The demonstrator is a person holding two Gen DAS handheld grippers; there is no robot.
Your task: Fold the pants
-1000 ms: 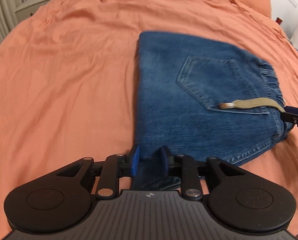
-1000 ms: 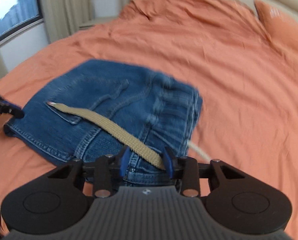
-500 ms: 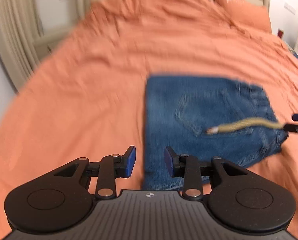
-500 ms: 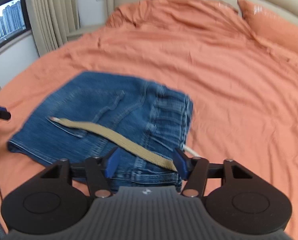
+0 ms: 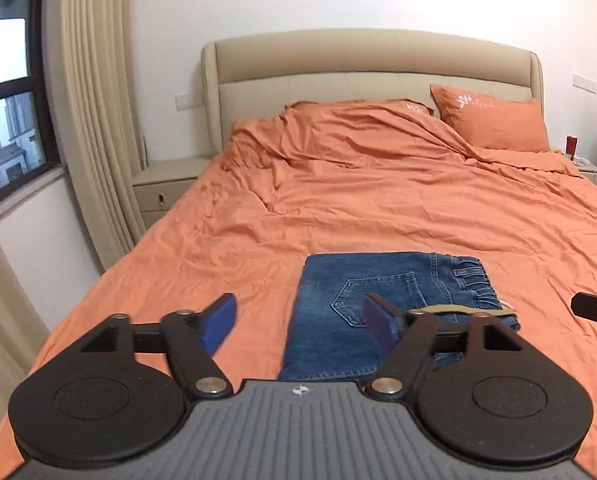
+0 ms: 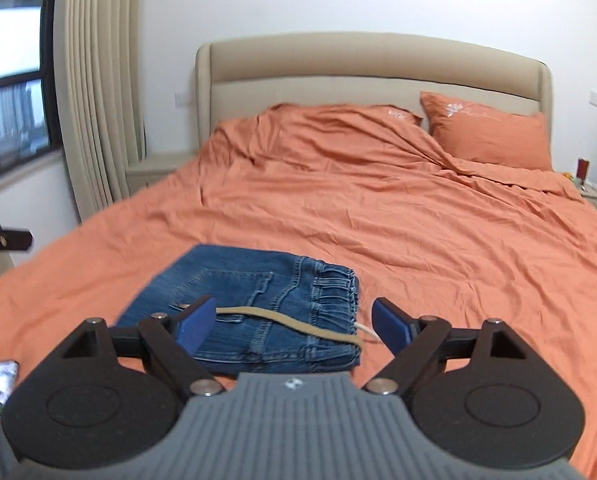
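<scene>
Above the folded jeans (image 5: 382,304), both grippers (image 5: 300,322) (image 6: 294,326) tilt downward, jaws opening, nothing between.

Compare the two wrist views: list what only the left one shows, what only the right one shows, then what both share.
Only the left wrist view: the nightstand's drawer front with its keyhole, and the opening left tool, nothing between its jaws.

Only the right wrist view: a small printed packet at the lower left edge, and the opening right tool, also holding nothing.

Both: the folded jeans with a tan belt across them, lying on the orange bedsheet, plus pillow, headboard and curtain.
</scene>
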